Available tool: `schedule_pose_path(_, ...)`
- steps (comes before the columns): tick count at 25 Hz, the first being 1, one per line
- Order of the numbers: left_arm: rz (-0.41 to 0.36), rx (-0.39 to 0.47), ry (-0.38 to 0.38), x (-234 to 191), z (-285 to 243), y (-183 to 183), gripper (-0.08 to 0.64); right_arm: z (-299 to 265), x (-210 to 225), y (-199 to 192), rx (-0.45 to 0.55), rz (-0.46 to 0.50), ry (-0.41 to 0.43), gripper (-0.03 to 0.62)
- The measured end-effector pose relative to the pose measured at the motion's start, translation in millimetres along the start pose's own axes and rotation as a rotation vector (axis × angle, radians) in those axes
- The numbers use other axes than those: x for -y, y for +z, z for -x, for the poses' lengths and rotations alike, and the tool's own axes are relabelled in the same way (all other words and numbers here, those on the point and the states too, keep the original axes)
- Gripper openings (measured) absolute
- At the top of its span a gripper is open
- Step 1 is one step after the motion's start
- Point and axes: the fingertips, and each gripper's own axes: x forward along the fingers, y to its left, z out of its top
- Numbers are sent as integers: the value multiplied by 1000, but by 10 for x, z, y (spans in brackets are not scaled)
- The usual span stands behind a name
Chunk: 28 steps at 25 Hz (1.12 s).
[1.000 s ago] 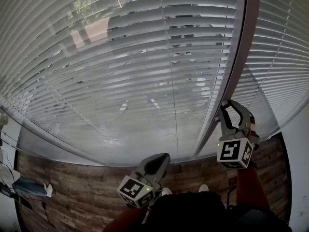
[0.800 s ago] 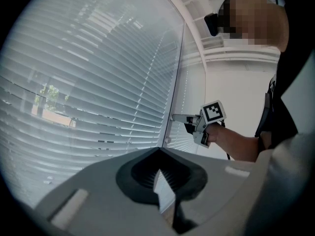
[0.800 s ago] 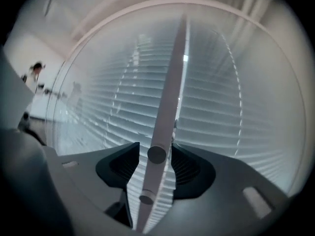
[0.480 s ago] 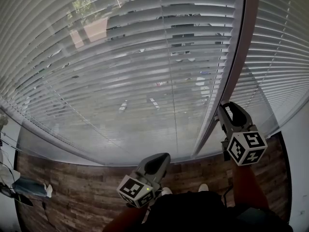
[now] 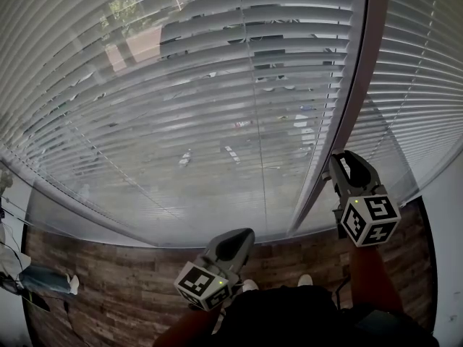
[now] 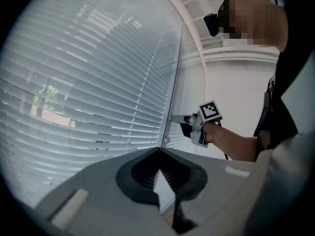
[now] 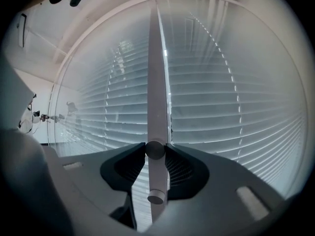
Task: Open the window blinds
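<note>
White slatted blinds (image 5: pixel 217 107) cover the big window ahead. Their grey tilt wand (image 7: pixel 156 107) hangs in front of the brown window post (image 5: pixel 351 100). My right gripper (image 5: pixel 341 160) reaches level to that post and is shut on the wand. In the right gripper view the wand runs straight down between the jaws of the right gripper (image 7: pixel 155 149). The jaws have just been closing on it. My left gripper (image 5: pixel 241 236) hangs lower and nearer to me, shut and empty, apart from the blinds. Its tips meet in the left gripper view (image 6: pixel 158 150), where the right gripper (image 6: pixel 178 118) also shows.
A second blind (image 5: pixel 427 85) covers the pane right of the post. Dark wood floor (image 5: pixel 116 295) lies below the sill. Some cables and cloth (image 5: pixel 32 280) sit at the far left on the floor. A white wall (image 6: pixel 236 92) closes the right side.
The right gripper has rolled about its own axis on the wand, so its marker cube now faces further right. The left gripper has not moved.
</note>
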Motion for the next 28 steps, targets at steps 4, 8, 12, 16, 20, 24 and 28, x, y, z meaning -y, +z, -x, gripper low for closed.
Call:
schedule_pose_path(4, -5, 1, 2, 0, 6, -12, 0, 1, -8, 5, -18, 83, -11, 149)
schedule_pose_path(8, 0, 1, 0, 8, 11, -43, 0, -2, -10, 5, -36, 165, -20, 147)
schedule_pose_path(12, -2, -6, 6, 21, 28, -17, 0, 4, -24, 10, -48, 266, -36, 147)
schedule_pose_path(16, -1, 8, 3, 26, 28, -22, 0, 3, -46, 15, -57, 365, -55, 147)
schedule_pose_path(20, -3, 0, 5, 22, 31, -53, 0, 1, -74, 27, -66, 439, -64, 147)
schedule_pose_path(24, -2, -6, 10, 23, 24, -43, 0, 0, -74, 34, -77, 525, -85, 146)
schedule_pose_path(28, 4, 1, 12, 14, 17, -38, 0, -4, -78, 16, -82, 602, -94, 146)
